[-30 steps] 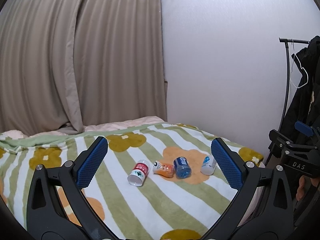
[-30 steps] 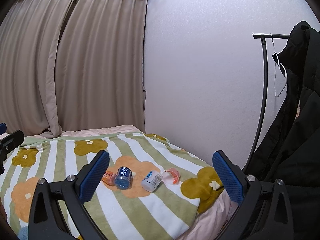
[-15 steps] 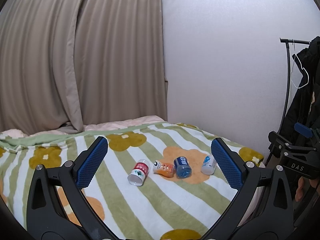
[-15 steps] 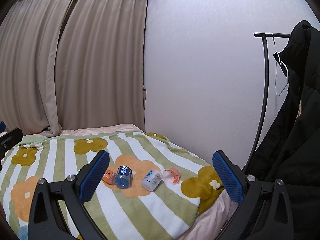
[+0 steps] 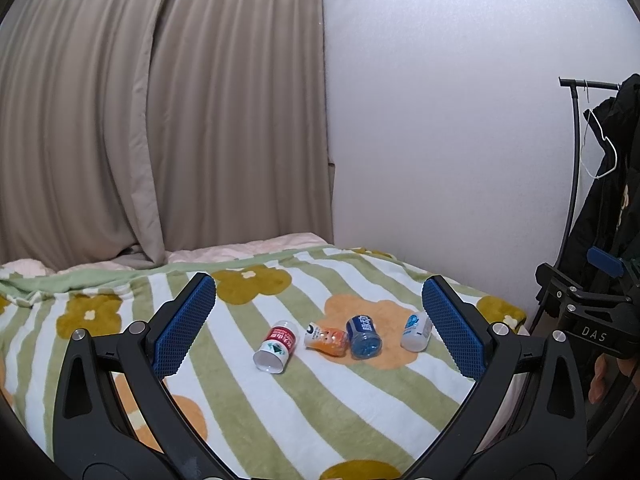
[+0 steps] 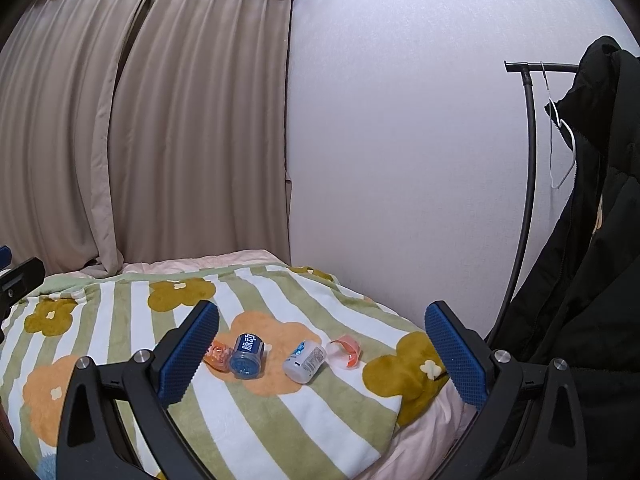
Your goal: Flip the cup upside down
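Several small cups lie on their sides in a row on the striped flower blanket point(image 5: 248, 408). In the left wrist view they are a red-label cup point(image 5: 277, 346), an orange cup point(image 5: 327, 339), a blue cup point(image 5: 363, 337) and a white cup point(image 5: 416, 332). The right wrist view shows the orange cup point(image 6: 217, 355), the blue cup point(image 6: 247, 356), the white cup point(image 6: 305, 361) and a clear orange-pink cup point(image 6: 346, 351). My left gripper point(image 5: 320, 330) and right gripper point(image 6: 322, 348) are both open and empty, held back from the cups above the blanket point(image 6: 280, 420).
The bed stands against a white wall point(image 5: 440, 140), with beige curtains point(image 5: 120, 120) behind it. A black clothes rack point(image 6: 528, 184) with a dark coat point(image 6: 592, 280) stands to the right of the bed. The other gripper shows at the right edge point(image 5: 584, 312).
Both views have shifted very slightly; the cups have not moved and both grippers stay open.
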`<state>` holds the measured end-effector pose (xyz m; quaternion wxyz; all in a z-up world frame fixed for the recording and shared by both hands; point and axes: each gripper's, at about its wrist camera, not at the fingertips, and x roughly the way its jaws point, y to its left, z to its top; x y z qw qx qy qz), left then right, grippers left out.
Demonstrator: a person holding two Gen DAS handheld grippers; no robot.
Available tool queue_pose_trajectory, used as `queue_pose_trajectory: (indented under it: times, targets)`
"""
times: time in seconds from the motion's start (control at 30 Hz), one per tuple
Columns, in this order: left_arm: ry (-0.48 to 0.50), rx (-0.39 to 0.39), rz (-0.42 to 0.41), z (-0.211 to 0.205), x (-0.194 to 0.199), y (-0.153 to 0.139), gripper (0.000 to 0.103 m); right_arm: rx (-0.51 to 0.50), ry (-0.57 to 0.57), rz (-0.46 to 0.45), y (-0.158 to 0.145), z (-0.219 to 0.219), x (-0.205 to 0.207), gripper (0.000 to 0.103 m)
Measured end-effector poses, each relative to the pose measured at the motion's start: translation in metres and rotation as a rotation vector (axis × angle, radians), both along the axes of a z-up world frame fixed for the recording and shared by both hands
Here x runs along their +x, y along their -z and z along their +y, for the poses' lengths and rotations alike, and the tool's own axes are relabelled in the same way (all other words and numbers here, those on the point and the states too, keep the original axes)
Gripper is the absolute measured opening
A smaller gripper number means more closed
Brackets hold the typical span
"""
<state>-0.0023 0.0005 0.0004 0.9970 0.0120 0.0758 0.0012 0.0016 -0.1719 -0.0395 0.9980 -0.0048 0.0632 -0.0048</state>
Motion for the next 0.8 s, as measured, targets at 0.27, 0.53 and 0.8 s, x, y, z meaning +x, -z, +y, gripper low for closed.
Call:
queue_pose_trajectory:
  times: [0.27, 0.53, 0.8]
  targets:
    - [-0.002, -0.004, 0.004, 0.002, 0.002, 0.001, 0.103, 0.002, -0.002, 0.007, 0.004, 0.003, 0.003, 0.103]
    - [-0.004, -0.015, 0.017, 0.007, 0.008, 0.002, 0.103, 0.005, -0.001, 0.023, 0.006, 0.004, 0.01, 0.103]
    - [-0.011, -0.015, 0.052, 0.017, 0.029, 0.008, 0.103, 0.023, -0.025, 0.066, 0.012, 0.0, 0.039, 0.103]
